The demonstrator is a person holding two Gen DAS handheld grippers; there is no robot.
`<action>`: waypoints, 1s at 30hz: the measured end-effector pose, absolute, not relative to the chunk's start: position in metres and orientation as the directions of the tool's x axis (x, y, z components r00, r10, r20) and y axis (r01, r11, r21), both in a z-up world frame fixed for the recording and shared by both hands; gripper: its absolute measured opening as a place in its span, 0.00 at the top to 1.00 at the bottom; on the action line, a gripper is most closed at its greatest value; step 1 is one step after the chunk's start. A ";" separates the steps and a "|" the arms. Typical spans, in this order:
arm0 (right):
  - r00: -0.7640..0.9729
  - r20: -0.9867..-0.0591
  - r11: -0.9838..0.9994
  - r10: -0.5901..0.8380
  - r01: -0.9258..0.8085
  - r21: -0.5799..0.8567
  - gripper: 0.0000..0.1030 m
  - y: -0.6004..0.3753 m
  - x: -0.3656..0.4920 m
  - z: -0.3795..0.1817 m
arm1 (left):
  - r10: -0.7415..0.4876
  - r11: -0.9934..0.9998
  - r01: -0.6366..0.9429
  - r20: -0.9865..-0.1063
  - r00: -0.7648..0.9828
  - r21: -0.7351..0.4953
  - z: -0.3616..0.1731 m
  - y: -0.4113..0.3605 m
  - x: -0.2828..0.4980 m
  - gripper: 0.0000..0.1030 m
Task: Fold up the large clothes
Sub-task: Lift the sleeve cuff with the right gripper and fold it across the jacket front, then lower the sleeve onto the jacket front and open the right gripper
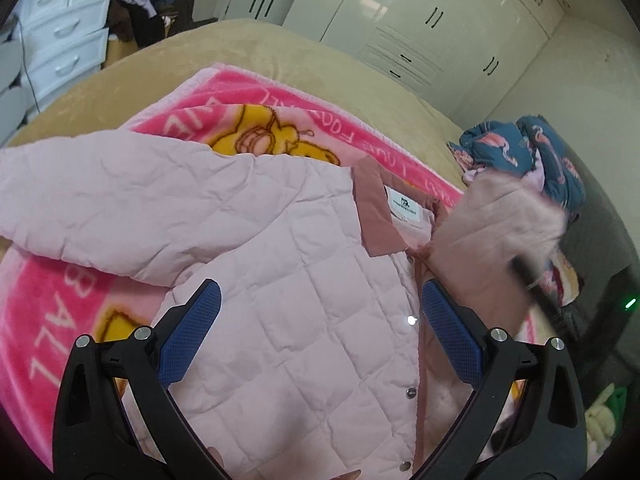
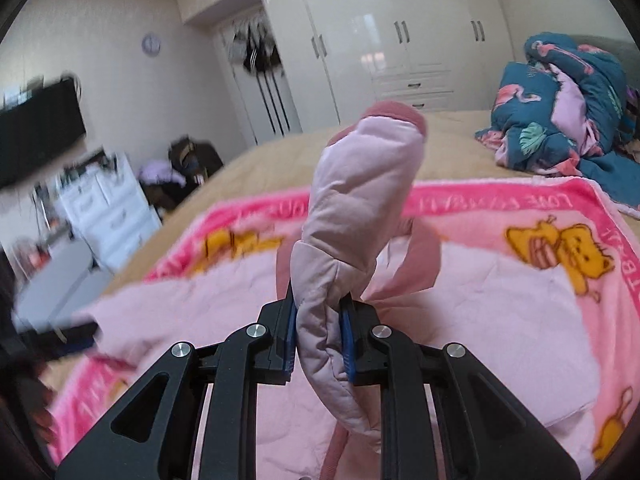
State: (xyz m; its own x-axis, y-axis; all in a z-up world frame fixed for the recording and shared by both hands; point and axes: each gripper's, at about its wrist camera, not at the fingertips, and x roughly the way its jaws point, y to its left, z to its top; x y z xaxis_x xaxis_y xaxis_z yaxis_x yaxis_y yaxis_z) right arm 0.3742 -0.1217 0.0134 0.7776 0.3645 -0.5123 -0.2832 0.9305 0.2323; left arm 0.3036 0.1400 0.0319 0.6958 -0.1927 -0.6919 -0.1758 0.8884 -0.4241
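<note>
Pale pink quilted jacket (image 1: 304,280) lies spread on pink cartoon fleece blanket (image 1: 280,108) on the bed. Right gripper (image 2: 320,336) clenched on its sleeve (image 2: 360,184), lifted; left gripper (image 1: 320,316) released above the front. Risk: thin pinch slips, sleeve drops crooked.

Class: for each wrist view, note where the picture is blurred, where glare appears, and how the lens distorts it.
Left wrist view: the lifted sleeve is smeared by motion, the quilted jacket stays sharp, and the wardrobe doors carry a soft sheen. Right wrist view: the white drawers blur, the wardrobe shows glare, and the clamped sleeve is crisp. Both have fisheye curving and dark corners.
</note>
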 end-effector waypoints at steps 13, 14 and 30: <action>0.588 -0.686 0.873 0.429 -0.465 0.148 0.38 -0.044 0.349 -0.068 | -0.362 0.796 -0.160 -0.671 0.648 -0.584 -0.003 0.141 0.316 0.09; 0.550 -0.703 0.861 0.452 -0.474 0.182 0.32 -0.043 0.347 -0.072 | -0.372 0.792 -0.159 -0.672 0.641 -0.590 -0.005 0.140 0.317 0.09; 0.648 -0.637 0.909 0.417 -0.298 0.291 0.17 -0.182 0.320 -0.032 | -0.403 0.799 -0.160 -0.713 0.575 -0.580 -0.071 0.092 0.338 0.50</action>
State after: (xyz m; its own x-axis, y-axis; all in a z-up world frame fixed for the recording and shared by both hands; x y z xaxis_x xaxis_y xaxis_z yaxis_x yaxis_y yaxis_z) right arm 0.3196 -0.1815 -0.0323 0.6481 0.4167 -0.6374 -0.2979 0.9091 0.2913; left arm 0.3378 0.0924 -0.0712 0.5745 -0.4026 -0.7126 -0.1600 0.7986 -0.5802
